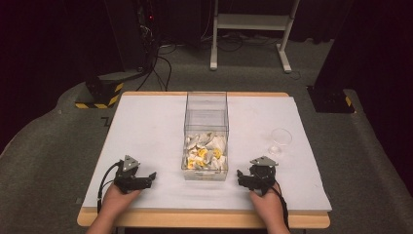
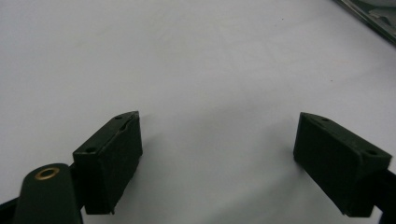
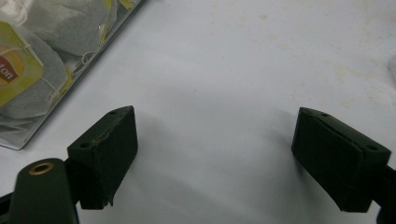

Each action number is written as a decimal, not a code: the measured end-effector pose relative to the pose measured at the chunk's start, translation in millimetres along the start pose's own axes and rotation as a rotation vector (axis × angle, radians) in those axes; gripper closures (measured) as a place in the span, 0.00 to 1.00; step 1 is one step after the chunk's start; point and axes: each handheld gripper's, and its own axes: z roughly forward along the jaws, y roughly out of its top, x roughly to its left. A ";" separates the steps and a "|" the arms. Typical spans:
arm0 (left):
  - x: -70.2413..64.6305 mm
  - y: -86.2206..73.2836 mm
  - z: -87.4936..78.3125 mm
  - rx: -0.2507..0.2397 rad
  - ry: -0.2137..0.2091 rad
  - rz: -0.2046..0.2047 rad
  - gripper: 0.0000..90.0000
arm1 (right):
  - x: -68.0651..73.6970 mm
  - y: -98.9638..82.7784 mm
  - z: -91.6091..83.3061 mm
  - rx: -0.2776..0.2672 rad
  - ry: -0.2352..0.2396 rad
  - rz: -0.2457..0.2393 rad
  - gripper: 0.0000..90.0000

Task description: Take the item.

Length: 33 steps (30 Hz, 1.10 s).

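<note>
Clear plastic box (image 1: 206, 131) stands mid-tabletop (image 1: 146, 126), its near end heaped with tea bags (image 1: 205, 153). Your left tool (image 1: 149, 177) rests near the front edge, left of the box, jaws wide apart over bare surface. Your right tool (image 1: 240, 176) sits right of the box, jaws likewise spread, empty. A clear cup (image 1: 280, 141) stands toward the right edge.

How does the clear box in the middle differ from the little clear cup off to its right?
The clear box is tall, square-sided and holds a heap of tea bags; the clear cup is low, round and looks empty. The box stands mid-table between both tongs; the cup stands beyond the right tongs. Both are see-through and open-topped.
</note>
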 end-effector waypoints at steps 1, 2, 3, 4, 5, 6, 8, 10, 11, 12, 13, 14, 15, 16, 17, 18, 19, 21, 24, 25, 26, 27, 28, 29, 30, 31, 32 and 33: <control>0.0 0.0 0.0 0.000 0.000 0.000 0.18 | 0.0 0.0 0.0 0.000 0.000 0.000 0.16; 0.0 0.0 0.0 -0.001 0.001 -0.001 0.18 | 0.0 0.0 0.0 0.000 0.000 0.000 0.16; 0.0 0.0 0.0 0.000 0.000 0.000 0.18 | 0.0 0.0 0.0 0.000 0.000 0.000 0.16; -0.1 0.0 0.0 0.000 0.001 0.000 0.18 | -0.1 0.1 0.0 0.001 0.001 0.000 0.16; 0.0 0.0 -0.1 0.001 0.001 0.002 0.18 | -0.1 0.1 0.0 0.001 0.001 0.000 0.16; -0.2 0.0 -0.1 0.000 0.002 0.001 0.18 | -0.2 0.1 0.0 0.000 0.002 0.002 0.16; -0.4 0.0 0.0 0.000 0.005 0.000 0.17 | -0.1 0.2 0.1 0.002 0.002 0.001 0.16; -0.4 0.1 0.0 0.002 0.007 -0.002 0.17 | -0.1 0.2 0.1 0.001 0.002 0.000 0.16; -0.4 0.1 0.0 0.002 0.007 -0.002 0.17 | -0.1 0.2 0.1 0.001 0.002 0.000 0.16; -0.4 0.1 0.1 0.002 0.008 -0.003 0.17 | -0.1 0.2 0.1 0.002 0.002 0.000 0.16; -0.1 0.3 0.0 0.004 0.008 -0.002 0.16 | -0.1 0.2 0.0 0.002 0.002 0.001 0.16; 0.1 0.3 0.0 0.004 0.009 0.001 0.16 | -0.1 0.3 0.0 0.002 0.002 0.000 0.16; 0.1 0.3 0.1 0.004 0.009 0.000 0.16 | -0.1 0.3 0.0 0.003 0.003 0.000 0.16; 0.1 0.4 0.1 0.004 0.009 0.000 0.16 | -0.1 0.4 0.0 0.003 0.004 -0.002 0.16; -0.2 0.3 0.2 0.004 0.008 -0.002 0.16 | -0.1 0.4 0.0 0.003 0.004 -0.002 0.16; -0.2 0.3 0.2 0.004 0.008 -0.003 0.16 | -0.3 0.4 -0.1 0.004 0.006 -0.004 0.16; 0.0 0.3 0.1 0.004 0.008 0.000 0.16 | -0.3 0.4 -0.1 0.004 0.006 -0.004 0.16; 0.1 0.4 0.1 0.004 0.008 0.000 0.16 | -0.2 0.5 -0.2 0.004 0.006 -0.006 0.16; 0.1 0.4 0.1 0.005 0.008 0.000 0.16 | -0.6 0.8 -0.8 0.006 0.007 -0.011 0.16; 0.2 0.4 0.2 0.005 0.008 -0.001 0.16 | -0.9 1.3 -1.3 0.008 0.013 -0.017 0.16; 0.3 0.4 0.1 0.007 0.006 -0.002 0.16 | -0.8 2.0 -2.2 0.002 0.029 -0.021 0.15; 0.3 0.4 0.1 0.007 0.006 -0.002 0.16 | -0.7 2.9 -4.2 -0.005 0.040 -0.030 0.16; 0.3 0.5 0.1 0.007 0.006 -0.002 0.16 | -0.7 3.6 -5.6 -0.012 0.042 -0.031 0.16; 0.3 0.5 0.1 0.007 0.006 -0.002 0.16 | -0.7 5.1 -7.5 -0.020 0.044 -0.032 0.15; 0.3 0.5 0.1 0.007 0.006 -0.002 0.16 | -0.6 6.2 -8.9 -0.026 0.049 -0.033 0.15; 0.3 0.5 0.2 0.006 0.007 -0.002 0.16 | -0.4 7.2 -10.5 -0.030 0.051 -0.034 0.16; 0.3 0.5 0.2 0.006 0.006 -0.002 0.16 | -0.1 7.8 -11.4 -0.033 0.054 -0.033 0.17; 0.2 0.5 0.2 0.006 0.007 -0.002 0.16 | 0.2 8.5 -12.7 -0.034 0.064 -0.036 0.18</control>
